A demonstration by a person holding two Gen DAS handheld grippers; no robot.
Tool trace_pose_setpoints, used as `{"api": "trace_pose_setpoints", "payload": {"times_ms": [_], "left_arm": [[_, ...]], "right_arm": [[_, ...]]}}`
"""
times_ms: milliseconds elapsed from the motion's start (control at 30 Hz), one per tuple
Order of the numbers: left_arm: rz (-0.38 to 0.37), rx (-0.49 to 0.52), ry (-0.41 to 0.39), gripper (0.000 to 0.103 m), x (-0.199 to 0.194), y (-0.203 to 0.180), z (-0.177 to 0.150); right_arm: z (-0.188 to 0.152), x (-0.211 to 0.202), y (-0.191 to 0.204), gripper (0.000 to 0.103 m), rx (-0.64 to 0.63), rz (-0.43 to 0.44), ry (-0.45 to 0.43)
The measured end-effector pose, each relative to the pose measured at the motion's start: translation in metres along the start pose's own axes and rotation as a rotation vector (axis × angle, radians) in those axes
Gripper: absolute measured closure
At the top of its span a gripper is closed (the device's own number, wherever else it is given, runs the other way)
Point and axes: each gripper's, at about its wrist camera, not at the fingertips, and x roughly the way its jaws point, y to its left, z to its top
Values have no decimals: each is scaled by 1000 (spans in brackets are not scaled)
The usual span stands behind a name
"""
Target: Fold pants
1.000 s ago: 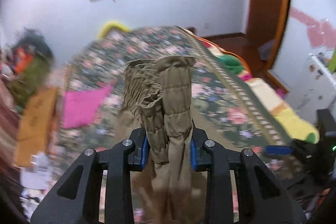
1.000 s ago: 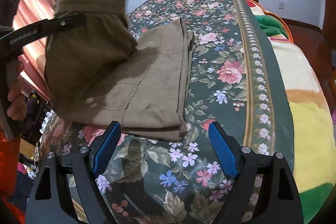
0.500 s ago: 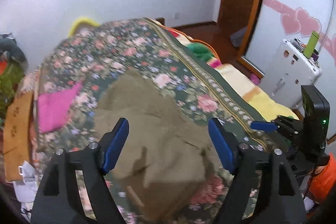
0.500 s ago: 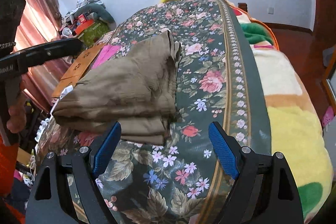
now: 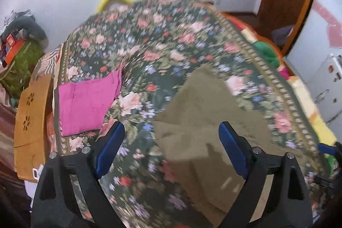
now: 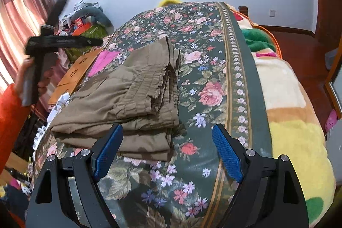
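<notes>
The khaki pants lie folded in a stack on the floral bed cover, elastic waistband on top. In the left wrist view the pants lie under and beyond the right finger, blurred. My left gripper is open and empty above the bed; it also shows in the right wrist view, held up at the left by a hand in an orange sleeve. My right gripper is open and empty, just short of the stack's near edge.
A folded pink garment lies left of the pants on the bed. An orange cardboard box sits at the bed's left edge. A striped blanket covers the bed's right side. Clutter is piled by the curtain.
My left gripper let go of the pants' waistband, dropped it onto the stack, then lifted away and swung left. My right gripper stayed open and pulled back a little.
</notes>
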Motion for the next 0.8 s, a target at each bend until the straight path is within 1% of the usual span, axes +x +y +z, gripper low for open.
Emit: {"api": "trace_pose_setpoints", "payload": {"times_ms": [67,133,200,267,367,400,500,667,800], "left_arm": [[22,18,27,13,22,4,5],[19,25,62,13,44,8,8],[-4,22,106,13,67,10,8],[-34,23,170,13,94,12,3],[9,56,241,13,121,10,-10],[11,64,261,10,128,11,-17],[-1,46,261,9,125,13,-28],[16,73,253,8,102,10,-54],[23,22,250,8,76,17,-78]], "right_arm": [[4,1,-2,20,4,-10,-1],[8,4,-5,20,11,-20,1],[10,7,-6,20,12,-25,6],[11,12,-7,20,11,-33,18],[10,18,-7,20,11,-37,31],[10,18,-6,20,13,-33,33],[9,19,-5,20,8,-32,34],[8,9,-3,20,12,-28,12],[8,-1,-1,20,14,-21,-11]]}}
